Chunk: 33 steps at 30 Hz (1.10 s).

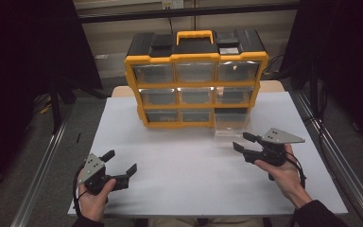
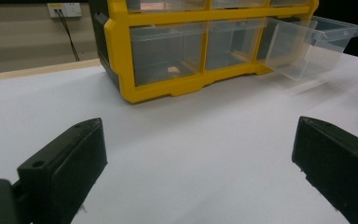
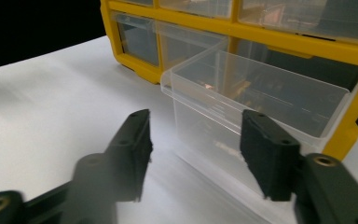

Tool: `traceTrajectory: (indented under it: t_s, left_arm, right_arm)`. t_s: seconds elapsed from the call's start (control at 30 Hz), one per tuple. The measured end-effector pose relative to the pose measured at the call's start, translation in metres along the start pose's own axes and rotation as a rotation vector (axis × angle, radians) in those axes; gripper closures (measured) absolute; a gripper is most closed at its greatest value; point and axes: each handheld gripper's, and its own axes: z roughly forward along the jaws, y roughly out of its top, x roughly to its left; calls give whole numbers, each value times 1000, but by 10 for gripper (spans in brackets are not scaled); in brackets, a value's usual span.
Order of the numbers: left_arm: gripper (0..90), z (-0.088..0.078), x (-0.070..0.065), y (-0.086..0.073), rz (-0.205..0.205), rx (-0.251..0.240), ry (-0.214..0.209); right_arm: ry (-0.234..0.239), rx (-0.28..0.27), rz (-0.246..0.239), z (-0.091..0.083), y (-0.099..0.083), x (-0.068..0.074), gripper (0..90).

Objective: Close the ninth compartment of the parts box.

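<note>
A yellow and black drawer cabinet (image 1: 196,80) with clear drawers stands at the back of the white table (image 1: 184,179). Its bottom right drawer (image 1: 231,124) is pulled out toward me; in the right gripper view this clear drawer (image 3: 261,93) holds a few small copper-coloured bits. My right gripper (image 1: 242,142) hovers just in front of that drawer, jaws apart and touching nothing; the right gripper view (image 3: 196,149) shows the drawer's front close ahead. My left gripper (image 1: 120,161) rests low at the front left, open wide and empty, pointing at the cabinet (image 2: 168,51).
The table's front and side edges drop to a grey floor with metal rails (image 1: 42,165) on both sides. A small pale item (image 2: 171,70) lies in the bottom left drawer. The cabinet has an orange carry handle (image 1: 194,35) on top.
</note>
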Motion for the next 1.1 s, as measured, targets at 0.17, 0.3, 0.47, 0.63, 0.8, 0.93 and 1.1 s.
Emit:
traceTrajectory:
  t_s: [0.17,0.3,0.47,0.63,0.8,0.93,1.1]
  left_arm:
    - [28,0,0,0,2,-2,-1]
    - [28,0,0,0,1,-3,-1]
    - [26,0,-1,0,5,-2,0]
    - [26,0,-1,0,4,-3,-2]
    - [26,0,-1,0,4,-3,0]
    - [26,0,-1,0,6,-3,-1]
    - [26,0,-1,0,2,-4,-3]
  right_arm:
    - [13,-2,0,0,-2,0,621]
    - [25,9,-8,1,-4,1,674]
    - [43,19,-28,4,-6,2,776]
    - [55,35,-26,7,-8,0,880]
    - [59,42,-10,8,-9,-2,900]
    - [60,49,-7,10,-10,-3,900]
    - [57,55,-17,13,-11,-5,900]
